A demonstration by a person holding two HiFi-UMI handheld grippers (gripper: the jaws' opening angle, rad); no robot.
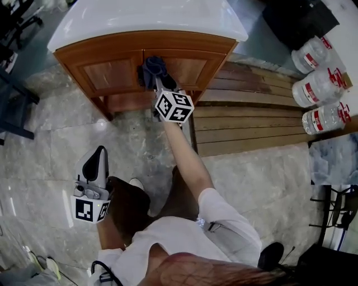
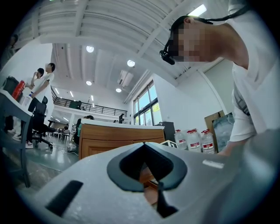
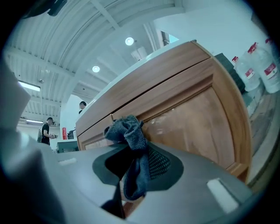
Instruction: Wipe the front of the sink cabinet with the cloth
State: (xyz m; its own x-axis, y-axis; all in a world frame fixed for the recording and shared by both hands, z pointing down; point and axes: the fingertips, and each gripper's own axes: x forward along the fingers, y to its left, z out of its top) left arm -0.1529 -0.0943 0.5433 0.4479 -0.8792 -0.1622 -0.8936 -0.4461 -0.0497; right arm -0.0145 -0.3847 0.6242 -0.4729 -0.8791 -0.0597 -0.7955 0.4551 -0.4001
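The wooden sink cabinet (image 1: 120, 72) with a white top (image 1: 145, 17) stands on the marble floor ahead of me. My right gripper (image 1: 158, 78) is shut on a dark blue cloth (image 1: 152, 68) and holds it against the cabinet front, at the seam between the two door panels. In the right gripper view the cloth (image 3: 131, 140) bunches out of the jaws right at the wood of the cabinet (image 3: 183, 113). My left gripper (image 1: 99, 156) hangs low at my left side, jaws shut and empty, far from the cabinet (image 2: 113, 138).
A wooden pallet (image 1: 251, 111) lies to the right of the cabinet, with three water bottles (image 1: 321, 86) beyond it. A dark chair frame (image 1: 14, 106) stands at the left. People stand far off in the left gripper view (image 2: 41, 87).
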